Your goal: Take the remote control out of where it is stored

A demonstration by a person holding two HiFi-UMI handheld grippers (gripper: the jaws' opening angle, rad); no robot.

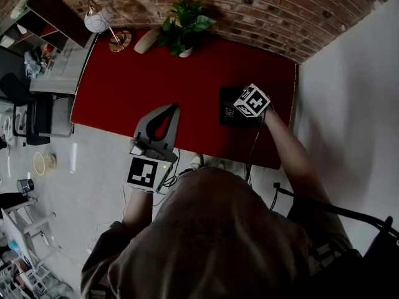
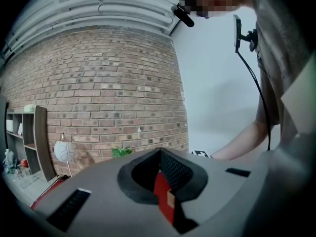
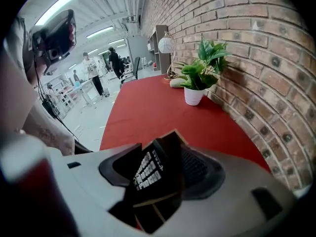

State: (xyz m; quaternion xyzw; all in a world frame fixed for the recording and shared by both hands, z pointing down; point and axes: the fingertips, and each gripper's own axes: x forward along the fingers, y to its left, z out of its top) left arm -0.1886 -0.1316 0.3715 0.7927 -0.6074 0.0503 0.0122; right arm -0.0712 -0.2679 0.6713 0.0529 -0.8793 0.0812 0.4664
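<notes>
Red table [image 1: 124, 86]; right claw [image 3: 165, 152] wide open around remote [image 3: 145, 172] (left claw [image 2: 160, 154] shut)

Far side: a brick wall [image 1: 249, 5] behind a red table [image 1: 124, 92], with a potted plant [image 1: 184, 27] and a globe lamp [image 1: 98, 18] at the table's far edge. Right: a plain white wall [image 1: 349, 92]. Left: grey floor [image 1: 93, 167], a shelf unit [image 1: 53, 14] and a black office chair [image 1: 34, 114]. Overhead: ceiling strip lights [image 3: 57, 6].
</notes>
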